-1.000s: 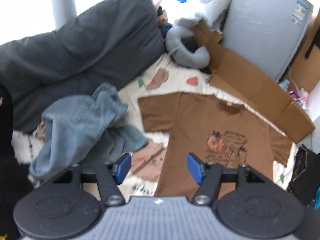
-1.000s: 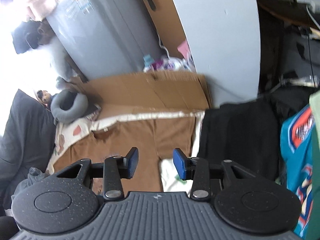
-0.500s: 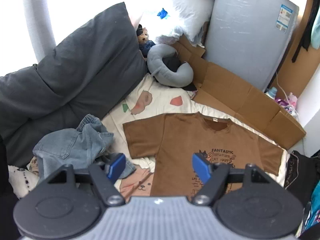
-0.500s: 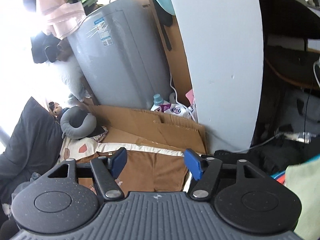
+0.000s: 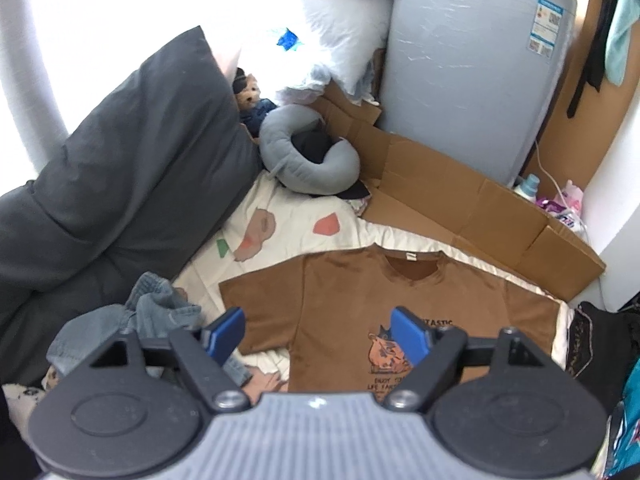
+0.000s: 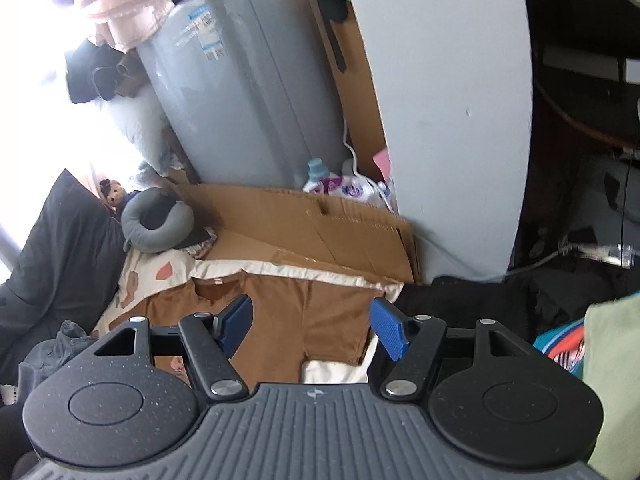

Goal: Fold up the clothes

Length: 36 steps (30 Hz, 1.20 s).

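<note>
At about 8 o'clock in the left wrist view: a crumpled heap of faded blue denim clothing (image 5: pixel 132 322), unfolded, lying partly on the cream printed bed sheet (image 5: pixel 288 216) and just beside the left sleeve of the shirt. Above it, from 9 to 11 o'clock, a large dark grey pillow (image 5: pixel 132 168) leaning at the sheet's edge.

Left gripper (image 5: pixel 320 330) held above the bedding, blue-padded jaws spread wide, gripping nothing.

Centre, roughly 5 o'clock of the frame: a brown short-sleeved T-shirt with an orange cat print (image 5: pixel 360 296), spread flat and face up on the sheet, both sleeves extended, collar toward 12 o'clock. No fold visible in it anywhere; hem hidden behind the gripper body. Past the collar, at 12 to 3 o'clock, flattened brown cardboard (image 5: pixel 460 200) against a tall grey appliance (image 5: pixel 472 72).

Right gripper (image 6: pixel 311 325), seen from its own camera, likewise opened wide and empty, hovering above the shirt's right sleeve. At 3 to 4 o'clock there, dark clothes and a teal-and-orange garment (image 6: pixel 560 340) piled off the sheet's edge.

Judged progress: shirt laid out and smoothed, ready; folding itself not yet begun. Left to do, seemingly: sleeves in, body folded over, then the denim and likely the pile at the right.
</note>
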Available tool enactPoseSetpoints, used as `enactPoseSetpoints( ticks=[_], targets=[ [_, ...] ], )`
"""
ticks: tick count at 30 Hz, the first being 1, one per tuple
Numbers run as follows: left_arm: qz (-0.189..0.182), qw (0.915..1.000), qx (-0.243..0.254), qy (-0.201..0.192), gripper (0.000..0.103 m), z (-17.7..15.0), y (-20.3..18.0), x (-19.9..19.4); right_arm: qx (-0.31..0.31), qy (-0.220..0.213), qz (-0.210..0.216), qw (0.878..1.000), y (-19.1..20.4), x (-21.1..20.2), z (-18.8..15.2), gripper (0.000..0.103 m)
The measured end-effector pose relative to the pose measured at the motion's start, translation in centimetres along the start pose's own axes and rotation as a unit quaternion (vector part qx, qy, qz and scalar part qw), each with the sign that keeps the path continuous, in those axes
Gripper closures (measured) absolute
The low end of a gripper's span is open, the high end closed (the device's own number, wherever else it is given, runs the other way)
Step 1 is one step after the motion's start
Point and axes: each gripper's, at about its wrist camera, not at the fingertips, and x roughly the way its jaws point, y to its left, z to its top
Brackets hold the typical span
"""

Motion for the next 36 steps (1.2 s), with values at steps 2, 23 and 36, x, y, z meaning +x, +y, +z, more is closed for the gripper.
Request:
enactPoseSetpoints(
  ticks=[2,23,36],
  targets=[
    [-0.005,1.0000,0.005,0.002,0.021,0.4,-0.7,0.9,0.015,0.000,-0.003,1.000,-0.5,0.9,-1.1,0.032],
    [-0.060,0.9933,0.085,0.051,0.016,-1.9,-9.2,14.5,0.064,0.033,-0.013,0.997,-1.6,10.5,-8.9,0.032],
    [-0.126,0.9837,0.109,0.069,0.016,-3.3,-13.6,21.4,0.053,0.043,-0.016,0.998,0.0,15.8,-11.6,0.032]
  ],
)
